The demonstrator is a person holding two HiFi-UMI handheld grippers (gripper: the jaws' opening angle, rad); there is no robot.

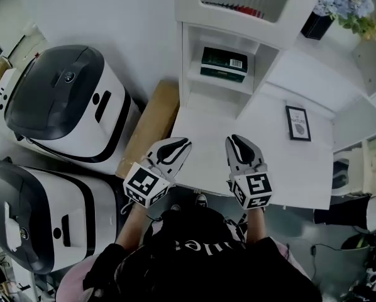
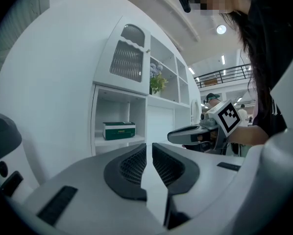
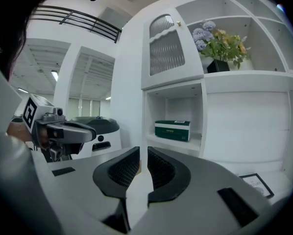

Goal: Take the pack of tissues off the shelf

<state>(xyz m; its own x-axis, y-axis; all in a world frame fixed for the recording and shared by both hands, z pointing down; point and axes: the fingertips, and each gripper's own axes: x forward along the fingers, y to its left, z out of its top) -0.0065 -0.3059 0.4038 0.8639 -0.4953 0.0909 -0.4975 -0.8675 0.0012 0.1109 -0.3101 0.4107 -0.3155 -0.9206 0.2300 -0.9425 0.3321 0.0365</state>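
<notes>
— So, how far along are we?

— Nothing is done yet, as I judge it. The white shelf unit [image 1: 185, 49] stands at the far side of the counter [image 1: 200, 162]. The pack of tissues [image 1: 224, 64] lies flat in its low open compartment, untouched. Both my grippers hover over the near edge of the counter, well apart from the pack.

— Are they holding anything?

— No. The left gripper [image 1: 178, 145] has its jaws closed together with nothing between the pads. The right gripper [image 1: 234, 142] is the same, closed and empty. Everything is left to do: open one, reach far into that compartment, close on the pack and bring it out.

— What else sits in the unit?

— Largest first: the compartment above the tissues is behind a ribbed door [image 3: 166, 48], so I cannot tell what it holds. To its right, an open upper compartment holds a black pot [image 3: 217, 65] of pale flowers [image 3: 210, 35]. The tissue compartment holds only the green and white pack. A small framed picture [image 1: 298, 123] sits on the counter to the right. I can't tell whether it lies flat or is propped.
</notes>
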